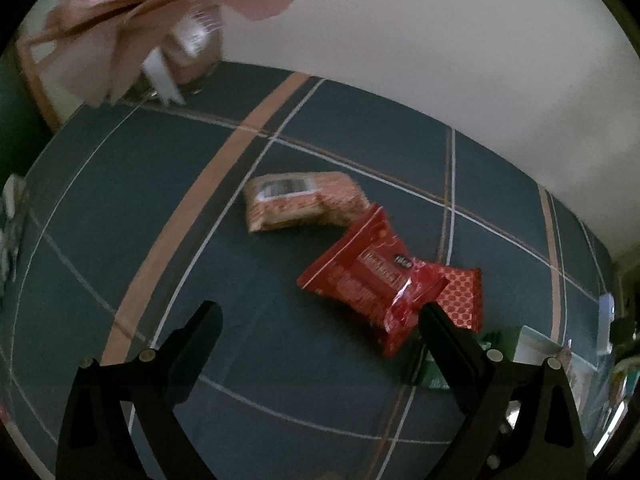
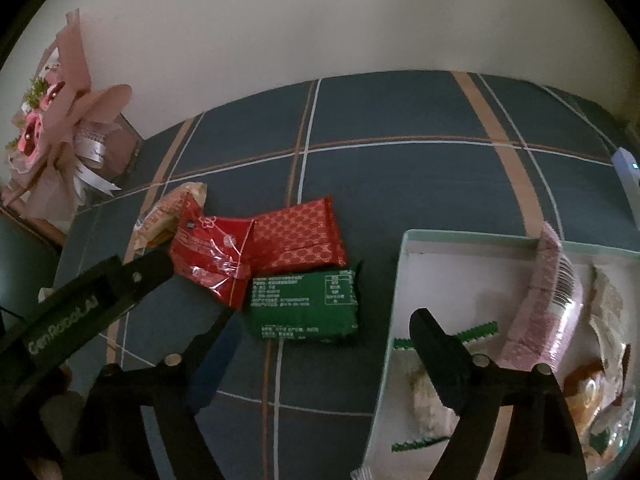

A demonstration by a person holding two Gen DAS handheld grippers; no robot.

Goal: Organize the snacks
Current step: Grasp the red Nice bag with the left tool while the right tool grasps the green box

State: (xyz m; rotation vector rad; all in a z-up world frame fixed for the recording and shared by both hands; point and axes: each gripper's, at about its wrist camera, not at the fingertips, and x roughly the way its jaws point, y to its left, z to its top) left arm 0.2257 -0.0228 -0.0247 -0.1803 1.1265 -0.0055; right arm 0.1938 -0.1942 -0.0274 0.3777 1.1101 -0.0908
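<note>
The glossy red snack packet (image 1: pixel 362 280) lies on the checked blue cloth (image 1: pixel 120 184), overlapping a patterned red packet (image 2: pixel 298 238) beside a green one (image 2: pixel 306 306). The left gripper (image 1: pixel 320 316) stands open and empty beside it. The right gripper (image 2: pixel 320 320) hangs open, empty, straddling the edge of the pale box (image 2: pixel 394 280).

Snack packets (image 2: pixel 256 264) clustered on tablecloth (image 2: pixel 400 184), box (image 2: pixel 404 280) right, bouquet (image 2: pixel 60 128) seemingly far left.
</note>
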